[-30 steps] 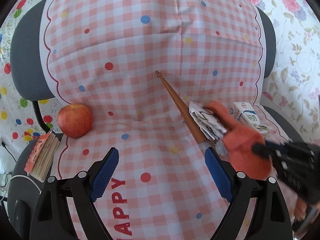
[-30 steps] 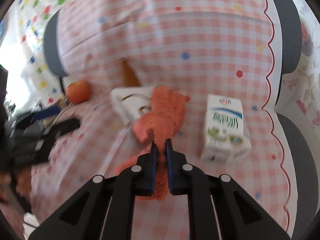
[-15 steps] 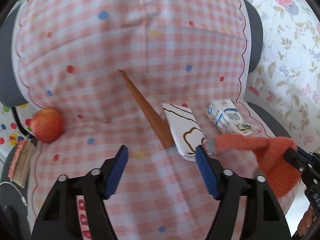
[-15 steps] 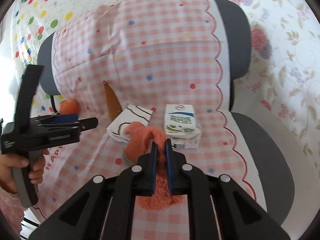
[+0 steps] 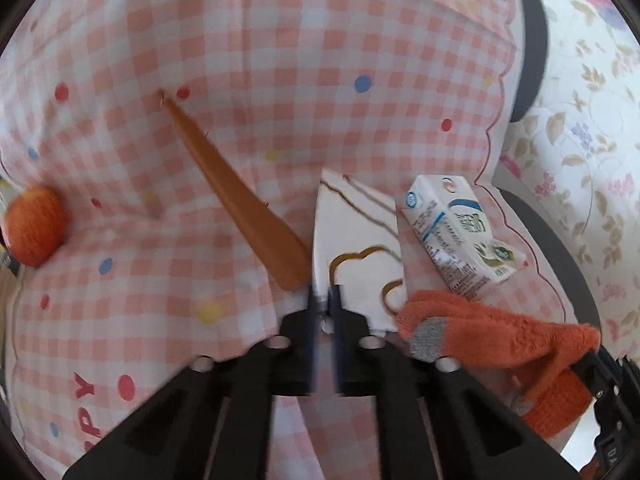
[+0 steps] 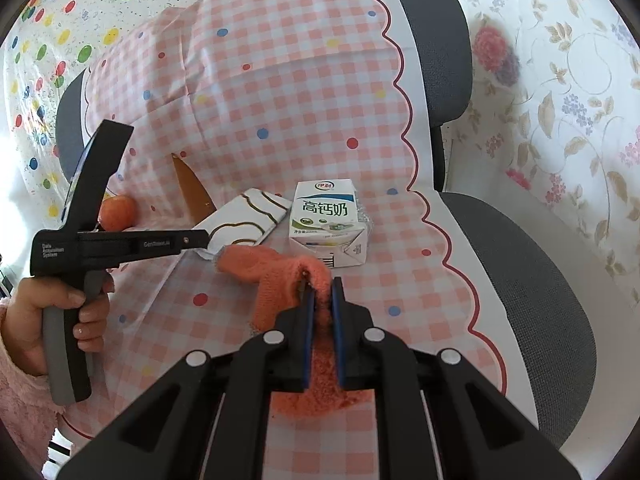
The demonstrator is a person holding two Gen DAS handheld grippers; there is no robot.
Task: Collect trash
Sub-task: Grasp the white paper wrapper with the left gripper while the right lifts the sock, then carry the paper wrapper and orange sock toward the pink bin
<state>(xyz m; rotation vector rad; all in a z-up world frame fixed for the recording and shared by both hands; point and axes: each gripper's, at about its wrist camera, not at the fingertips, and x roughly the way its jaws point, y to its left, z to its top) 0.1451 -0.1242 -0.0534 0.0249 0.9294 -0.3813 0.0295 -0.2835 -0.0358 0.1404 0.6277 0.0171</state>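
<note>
1. My left tool (image 5: pixel 325 300) blurs at its tips; its jaws are pressed together on the near edge of the white wrapper (image 5: pixel 360 256), and whether they truly bite the wrapper I cannot say for sure
2. From the right wrist view the left tool's tips are hidden behind its own black body, where they meet the wrapper's near corner
3. My right tool (image 6: pixel 321 294) is pinching the orange glove (image 6: pixel 276 276); the glove's lower part is hidden under the tool's arms, and its fingers (image 6: pixel 236 260) stick out to the left, touching the wrapper
4. The milk carton (image 6: pixel 326 224) lies on its side just beyond my right tool, to the right of the wrapper; whether anything is inside it I cannot tell, and its small print is too fine to read
5. The brown pointed strip (image 5: pixel 240 200) runs away up-left from my left tool, its wide end just beside the wrapper
6. The apple (image 5: pixel 34 226) sits far left of my left tool, partly cut off by the picture's edge
7. Everything rests on the pink checked cloth (image 6: pixel 280 92) draped over a grey chair (image 6: pixel 520 264), which shows only at the sides
8. My left hand (image 6: pixel 60 312) shows its pink sleeve cut off at the edge
</note>
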